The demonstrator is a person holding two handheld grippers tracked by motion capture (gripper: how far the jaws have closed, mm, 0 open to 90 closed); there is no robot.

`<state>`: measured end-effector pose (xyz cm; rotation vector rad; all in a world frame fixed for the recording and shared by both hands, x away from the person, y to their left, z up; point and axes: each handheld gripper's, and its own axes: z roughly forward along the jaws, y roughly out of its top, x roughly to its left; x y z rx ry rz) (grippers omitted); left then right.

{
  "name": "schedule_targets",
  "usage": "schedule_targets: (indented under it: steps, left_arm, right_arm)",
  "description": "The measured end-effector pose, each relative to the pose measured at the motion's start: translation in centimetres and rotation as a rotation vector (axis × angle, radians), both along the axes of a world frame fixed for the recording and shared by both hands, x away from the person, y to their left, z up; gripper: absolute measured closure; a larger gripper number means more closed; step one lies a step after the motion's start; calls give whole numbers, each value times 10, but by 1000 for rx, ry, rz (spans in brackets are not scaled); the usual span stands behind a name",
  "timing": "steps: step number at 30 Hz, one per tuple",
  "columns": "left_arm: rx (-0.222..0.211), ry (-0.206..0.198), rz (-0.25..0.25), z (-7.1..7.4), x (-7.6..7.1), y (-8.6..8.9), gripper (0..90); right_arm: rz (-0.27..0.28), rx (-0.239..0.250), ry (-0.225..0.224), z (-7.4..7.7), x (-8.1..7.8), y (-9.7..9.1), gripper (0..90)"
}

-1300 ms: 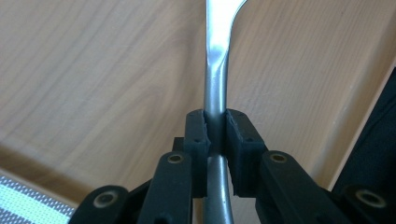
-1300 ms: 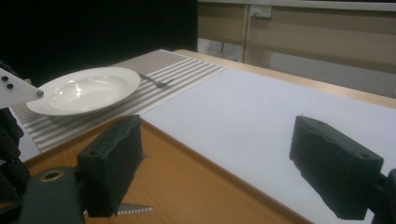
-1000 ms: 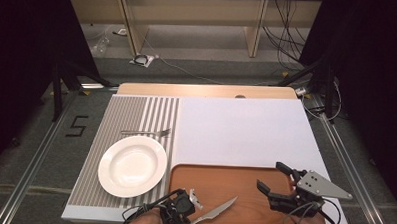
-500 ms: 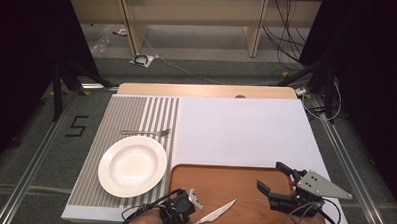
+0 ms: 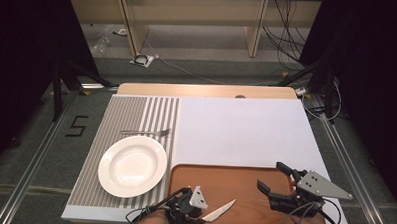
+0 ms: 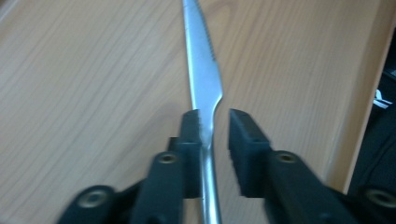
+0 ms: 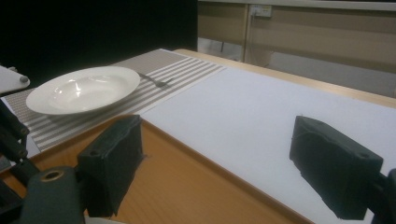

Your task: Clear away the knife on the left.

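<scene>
A: What's out, left to right?

B: 1 round white plate (image 5: 132,165), 1 steel fork (image 5: 146,132), 1 steel table knife (image 5: 218,211), 1 brown wooden tray (image 5: 234,181).

A: Grippers?

B: 2. Left gripper (image 6: 212,133) has just been closing its jaws, the knife's neck between them, one side touching, over the tray. Right gripper (image 5: 275,180) gapes wide, empty.

A: Surface?

B: White-covered table (image 5: 241,133), striped mat (image 5: 131,114); grey floor (image 5: 198,74) beyond.

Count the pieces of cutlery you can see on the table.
2: a knife on the wooden tray between the left gripper's jaws, and a fork beyond the plate on the striped mat.
</scene>
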<state>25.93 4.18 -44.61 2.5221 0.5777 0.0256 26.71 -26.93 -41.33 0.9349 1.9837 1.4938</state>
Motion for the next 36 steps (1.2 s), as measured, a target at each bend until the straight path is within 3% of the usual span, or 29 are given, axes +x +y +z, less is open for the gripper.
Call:
schedule_targets:
  steps: [2, 6, 10, 17, 36]
  left_arm:
    - [-1, -12, -15, -2, -1, -4, 847]
    - [0, -18, -37, -6, -3, -10, 892]
    - [19, -27, -75, -13, -4, -18, 893]
    - [28, -37, -88, -19, -4, -21, 893]
    - [75, -96, -14, -21, 10, -7, 893]
  right_arm:
    - [1, -2, -1, 0, 0, 0, 181]
    - [1, -2, 3, 0, 0, 0, 181]
    - [0, -2, 3, 0, 0, 0, 182]
    - [0, -3, 4, 0, 0, 0, 182]
    - [2, -4, -4, 0, 0, 0, 184]
